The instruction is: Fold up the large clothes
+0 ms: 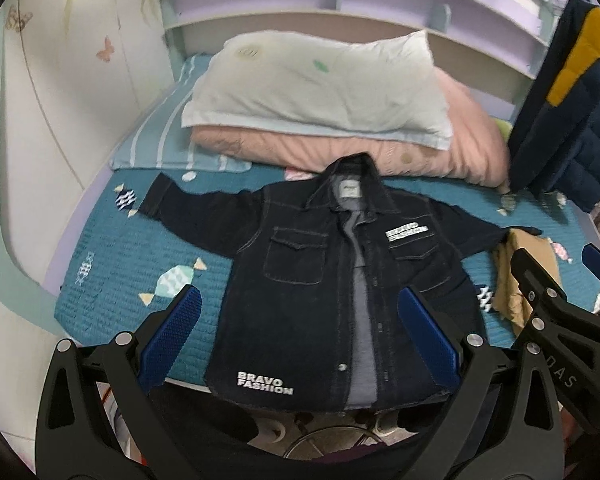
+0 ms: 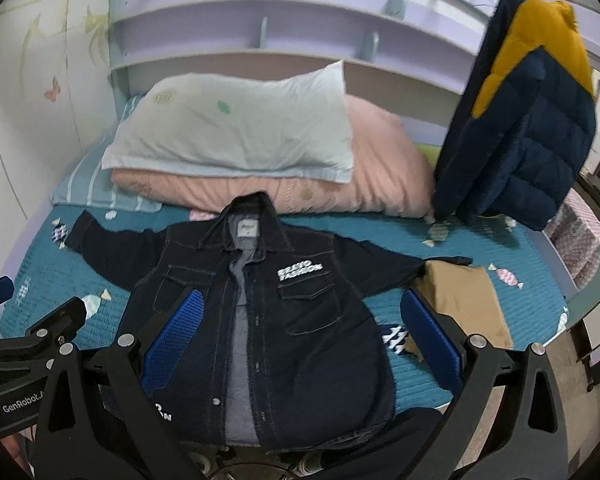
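Note:
A dark denim jacket (image 1: 300, 272) lies flat, front up, on the teal bedspread (image 1: 112, 256), sleeves spread out to both sides, collar toward the pillow. Its hem hangs slightly over the bed's near edge. My left gripper (image 1: 300, 336) is open and empty, hovering above the jacket's lower part. The jacket also shows in the right wrist view (image 2: 284, 320), where my right gripper (image 2: 304, 340) is open and empty above its lower right side. The right gripper's body shows at the right edge of the left wrist view (image 1: 556, 304).
A white pillow (image 1: 320, 84) lies on a folded pink quilt (image 1: 440, 152) at the head of the bed. A tan folded garment (image 2: 464, 304) lies by the jacket's right sleeve. A navy and yellow puffer jacket (image 2: 528, 120) hangs at the right. Lilac shelves (image 2: 260, 28) stand behind.

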`<act>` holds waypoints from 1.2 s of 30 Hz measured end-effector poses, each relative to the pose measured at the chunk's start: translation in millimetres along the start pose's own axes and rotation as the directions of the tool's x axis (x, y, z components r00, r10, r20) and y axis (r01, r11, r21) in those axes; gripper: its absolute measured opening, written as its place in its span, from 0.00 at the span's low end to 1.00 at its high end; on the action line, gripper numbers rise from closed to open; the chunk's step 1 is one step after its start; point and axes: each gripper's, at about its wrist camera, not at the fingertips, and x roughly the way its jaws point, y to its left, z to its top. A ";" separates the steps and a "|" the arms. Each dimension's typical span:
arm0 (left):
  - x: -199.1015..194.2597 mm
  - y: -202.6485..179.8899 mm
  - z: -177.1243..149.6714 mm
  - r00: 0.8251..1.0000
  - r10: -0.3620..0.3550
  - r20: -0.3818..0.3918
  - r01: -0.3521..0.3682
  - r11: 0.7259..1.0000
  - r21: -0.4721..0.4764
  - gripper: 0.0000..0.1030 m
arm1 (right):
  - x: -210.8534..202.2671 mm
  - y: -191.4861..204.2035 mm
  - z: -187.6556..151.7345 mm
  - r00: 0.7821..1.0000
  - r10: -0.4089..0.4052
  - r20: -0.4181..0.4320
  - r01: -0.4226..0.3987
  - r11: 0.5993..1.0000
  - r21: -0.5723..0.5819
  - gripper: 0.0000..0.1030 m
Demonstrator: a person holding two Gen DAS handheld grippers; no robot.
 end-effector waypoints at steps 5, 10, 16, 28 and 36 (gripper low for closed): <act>35.1 27.8 1.7 0.996 0.026 -0.080 -0.030 0.999 -0.045 0.95 | 37.9 31.4 6.4 0.996 0.033 -0.084 -0.037 0.998 -0.052 0.93; 64.2 58.9 2.3 0.991 0.053 -0.126 -0.064 0.994 -0.090 0.95 | 77.5 64.9 11.5 0.978 0.105 -0.180 -0.119 0.990 -0.073 0.93; 103.0 98.5 2.1 0.978 0.078 -0.194 -0.109 0.982 -0.153 0.95 | 124.2 106.7 11.8 0.941 0.183 -0.284 -0.212 0.974 -0.076 0.93; 189.5 163.4 -12.2 0.943 0.104 -0.317 -0.193 0.945 -0.266 0.95 | 220.7 173.0 17.7 0.859 0.364 -0.360 -0.388 0.921 0.005 0.86; 242.7 209.7 -7.7 0.927 0.163 -0.338 -0.269 0.916 -0.297 0.95 | 293.2 219.4 26.8 0.803 0.431 -0.411 -0.457 0.889 0.040 0.36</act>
